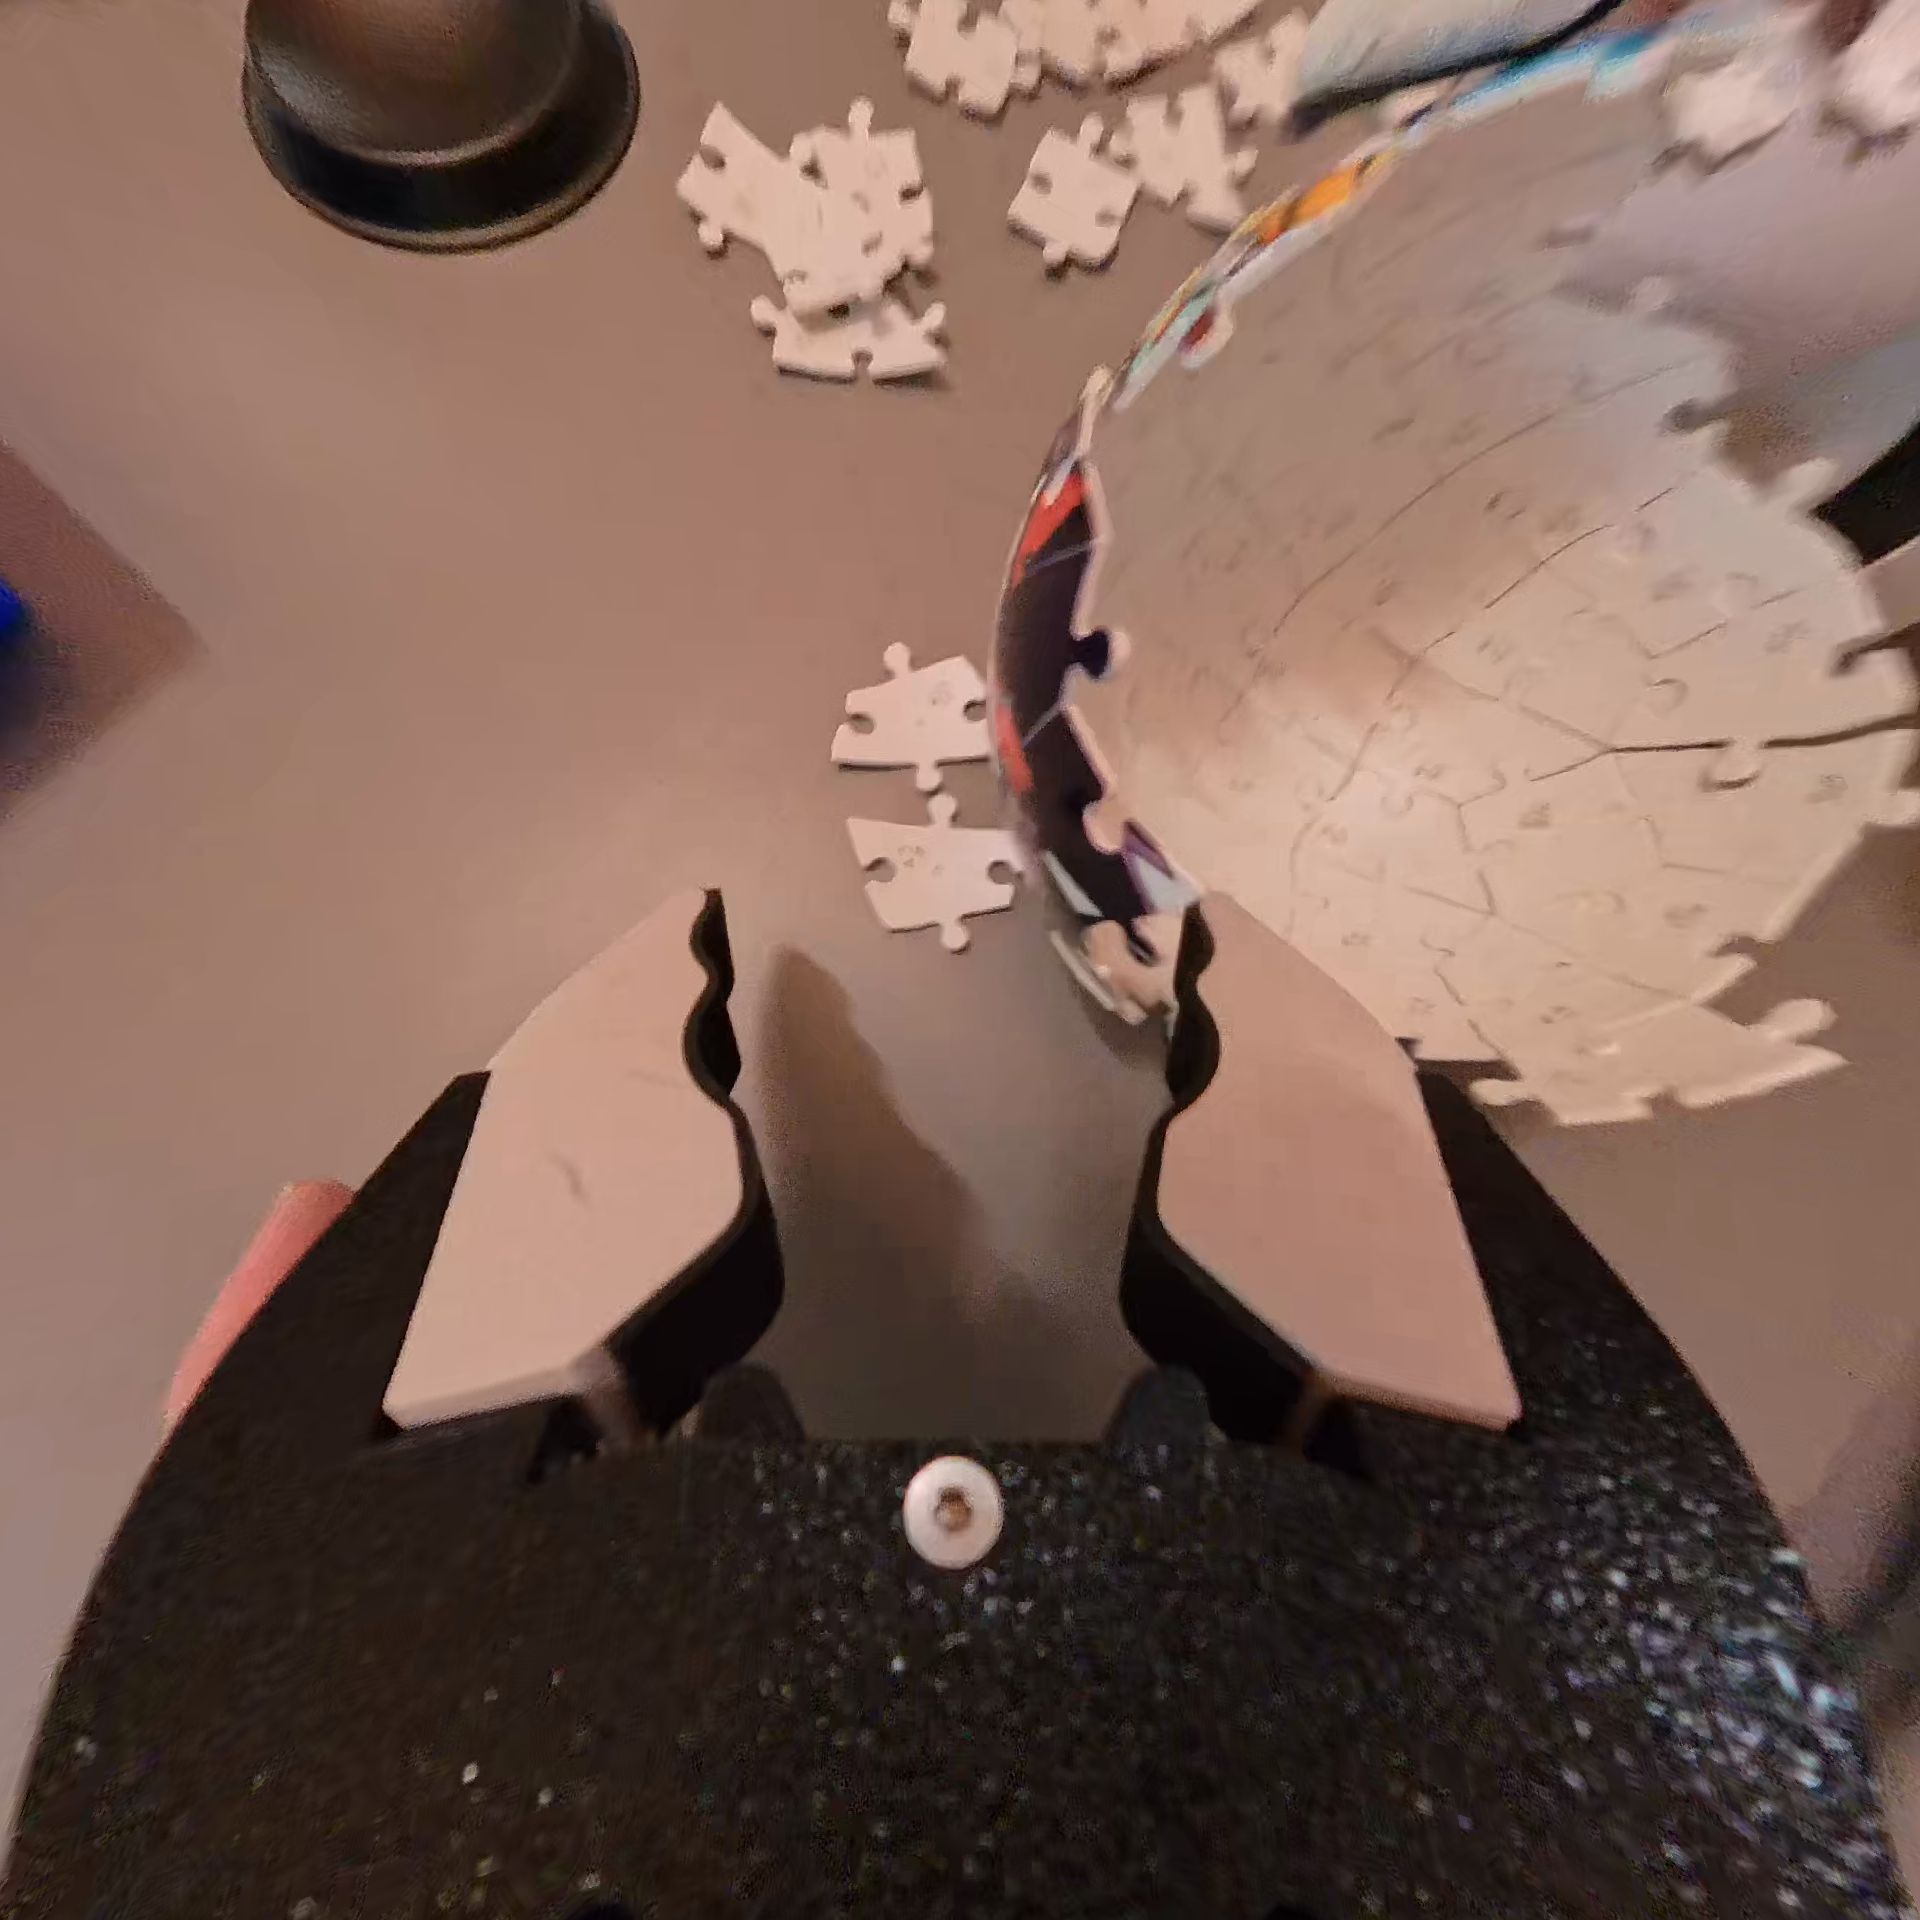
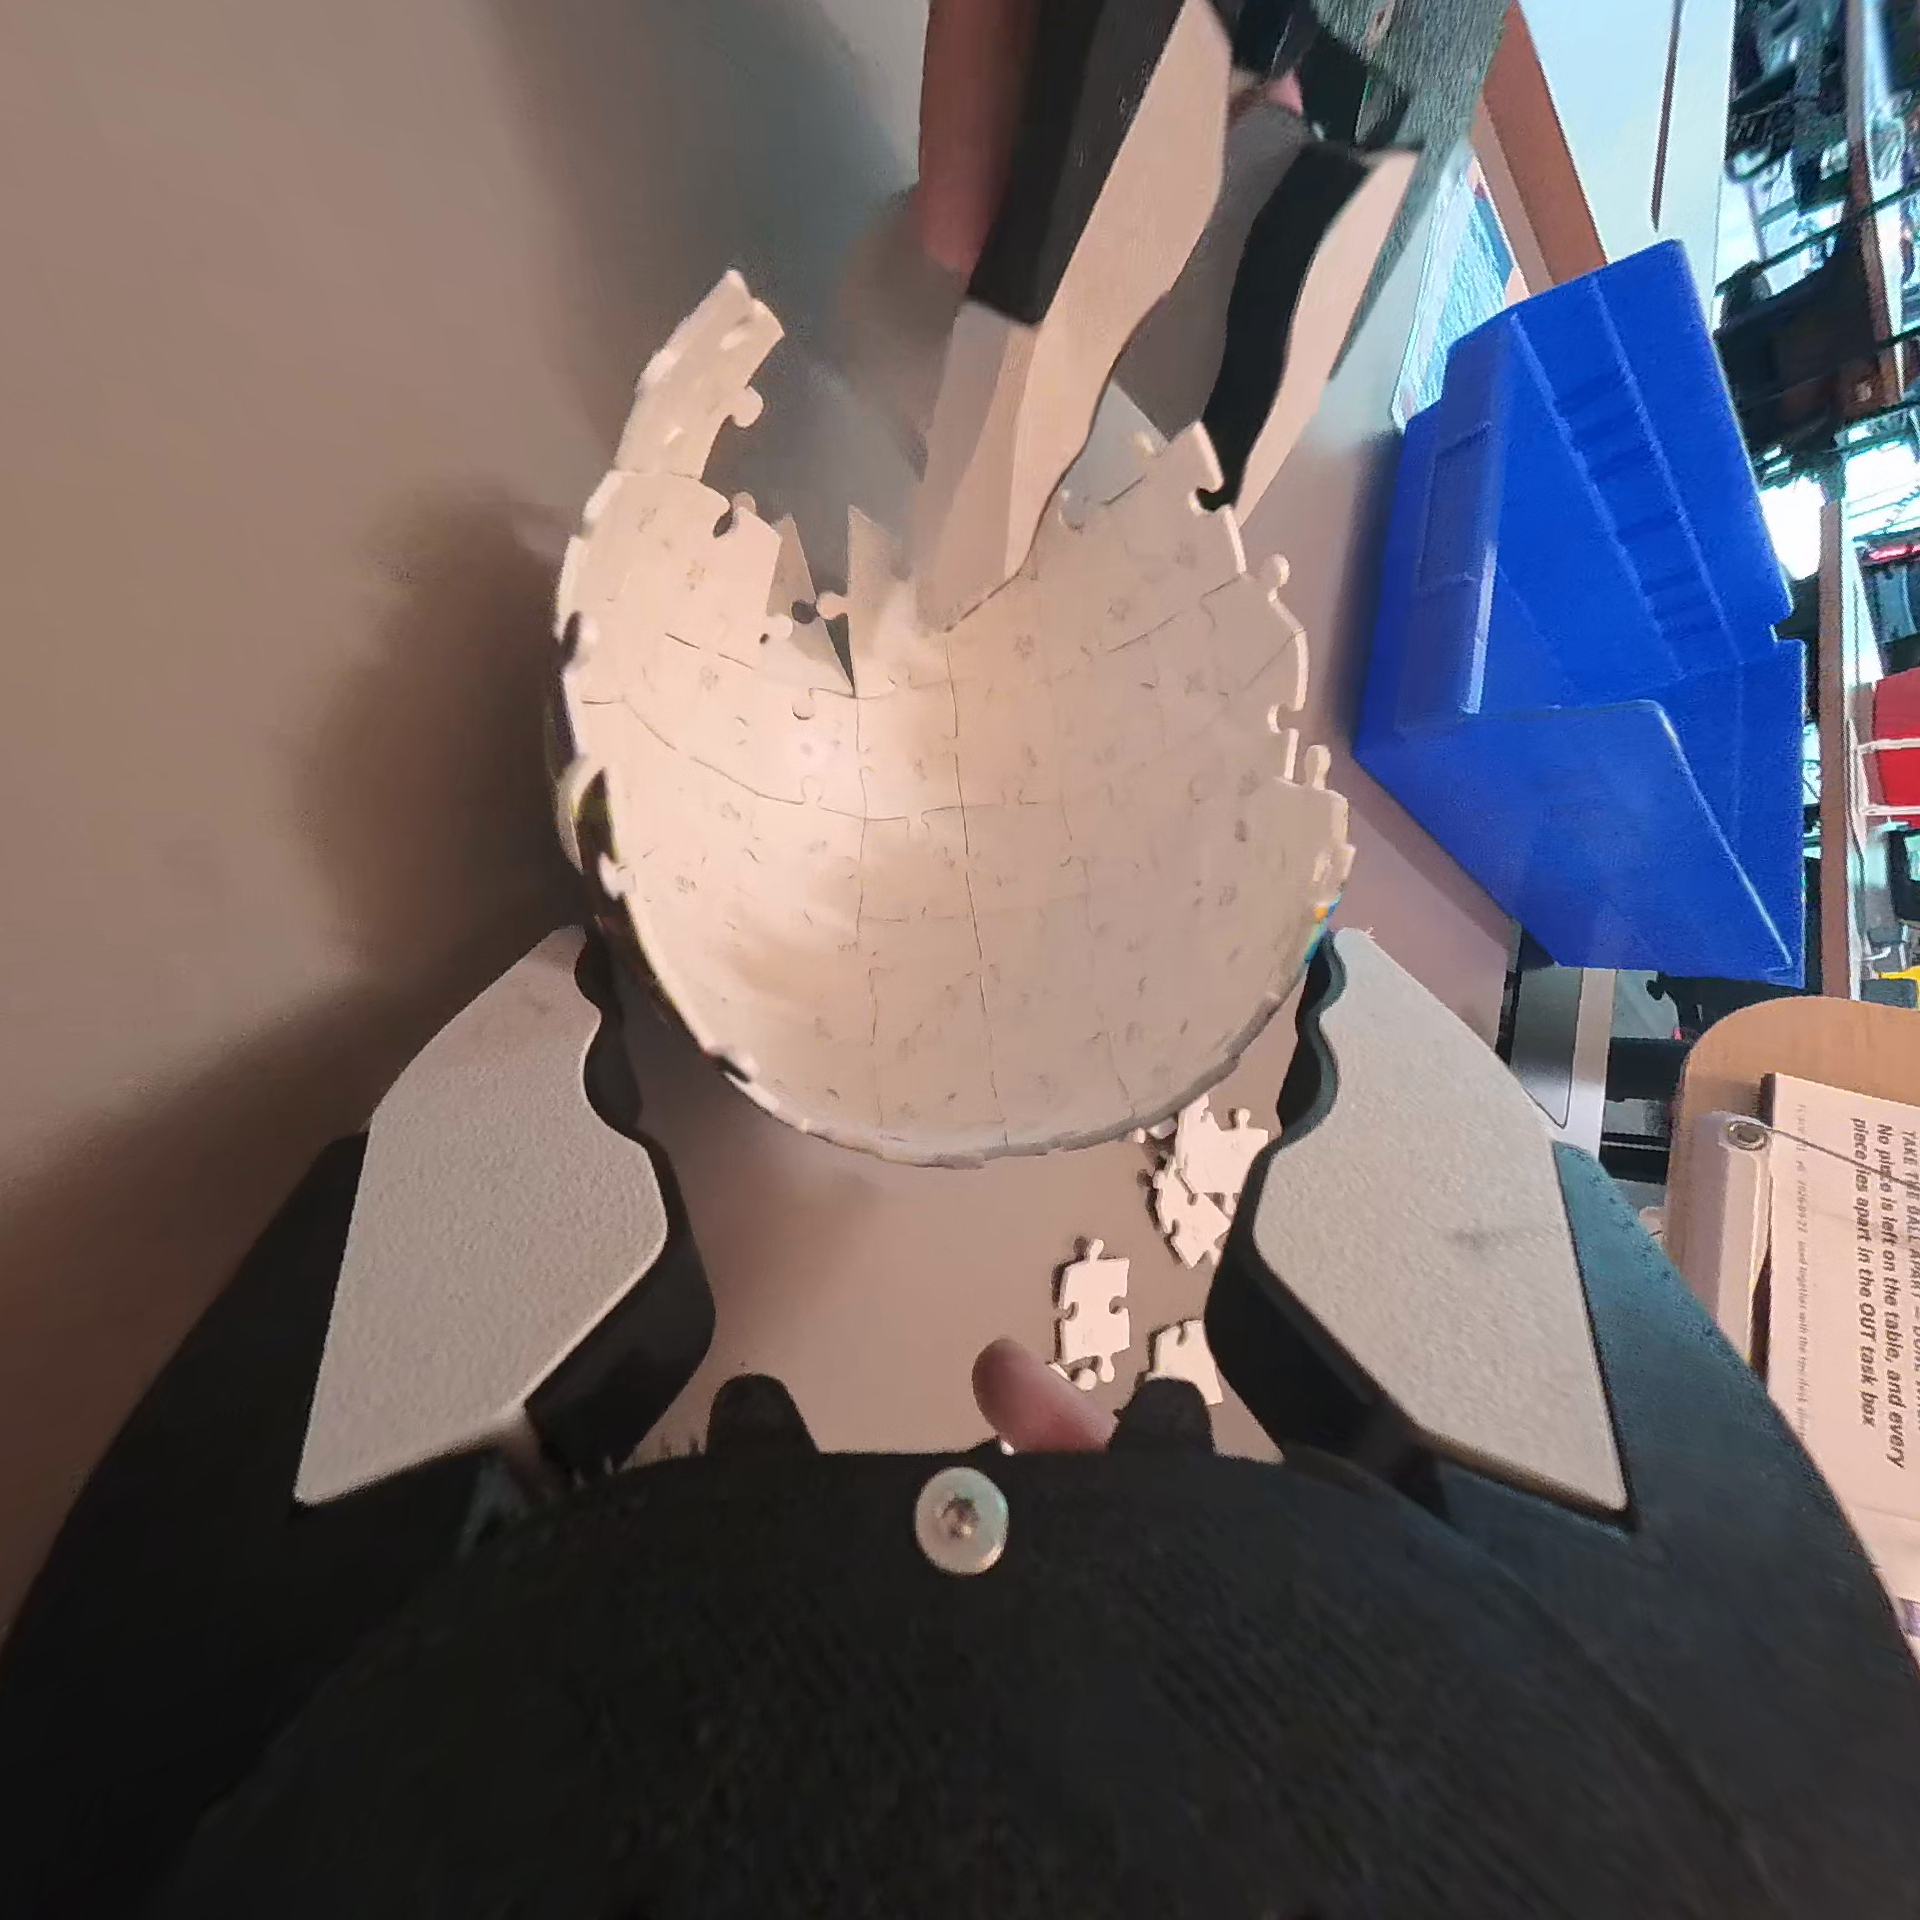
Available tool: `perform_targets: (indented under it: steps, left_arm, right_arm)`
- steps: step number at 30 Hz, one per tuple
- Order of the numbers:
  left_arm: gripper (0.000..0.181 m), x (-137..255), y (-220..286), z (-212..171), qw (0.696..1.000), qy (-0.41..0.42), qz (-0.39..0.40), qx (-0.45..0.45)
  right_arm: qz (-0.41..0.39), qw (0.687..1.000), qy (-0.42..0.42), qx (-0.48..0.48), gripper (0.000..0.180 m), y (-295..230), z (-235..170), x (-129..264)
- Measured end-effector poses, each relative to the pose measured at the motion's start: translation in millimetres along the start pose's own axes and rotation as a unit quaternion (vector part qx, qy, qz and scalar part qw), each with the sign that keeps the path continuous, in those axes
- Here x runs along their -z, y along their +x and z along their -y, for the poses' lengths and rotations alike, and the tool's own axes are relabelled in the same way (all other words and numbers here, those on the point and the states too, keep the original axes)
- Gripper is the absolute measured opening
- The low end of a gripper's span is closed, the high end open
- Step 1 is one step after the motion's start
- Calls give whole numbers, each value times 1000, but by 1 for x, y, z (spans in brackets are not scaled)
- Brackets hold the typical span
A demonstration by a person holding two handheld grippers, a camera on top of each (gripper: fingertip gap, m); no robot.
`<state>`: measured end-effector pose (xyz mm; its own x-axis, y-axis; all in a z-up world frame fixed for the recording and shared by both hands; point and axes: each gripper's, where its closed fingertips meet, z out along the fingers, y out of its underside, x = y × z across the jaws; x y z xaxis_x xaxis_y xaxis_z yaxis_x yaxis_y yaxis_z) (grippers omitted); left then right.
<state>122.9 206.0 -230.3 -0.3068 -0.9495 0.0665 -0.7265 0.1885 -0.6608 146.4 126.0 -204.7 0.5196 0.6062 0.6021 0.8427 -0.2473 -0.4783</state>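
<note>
On plain grey-brown desk (image 1: 436, 665): loose white puzzle pieces (image 1: 821, 239), dark round base (image 1: 436, 114) at far edge. Left tongs (image 1: 951, 935) gape empty, right finger beside rim of puzzle half-shell (image 1: 1455, 665). Right tongs (image 2: 951, 997) spread wide, fingers flanking half-shell (image 2: 935, 831); whether they grip it, cannot tell. Blue bins (image 2: 1600, 665), cardboard box (image 2: 1766, 1049) along desk edge; cluttered shelves behind.

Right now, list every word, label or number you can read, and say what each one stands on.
Printed sheet, right edge of the right wrist view: bold lines, large enough to read; wording not reproduced here.
Puzzle shell, inner faces: faint small marks, too small to read.
Loose puzzle pieces: a faint mark on each, unreadable.
Poster behind the blue bin: blurred, unreadable.
</note>
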Motion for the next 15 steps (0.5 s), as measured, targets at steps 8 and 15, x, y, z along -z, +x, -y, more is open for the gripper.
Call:
perform_targets:
  steps: [8, 15]
  left_arm:
    - [81, -9, 8, -3, 1000, 1, 4, 7]
    - [78, -21, 2, -13, 999, -31, 14, 2]
  right_arm:
    - [-1, 1000, -4, 4, 122, 0, -1, 0]
    - [-14, 999, 2, 30, 121, 0, 12, 3]
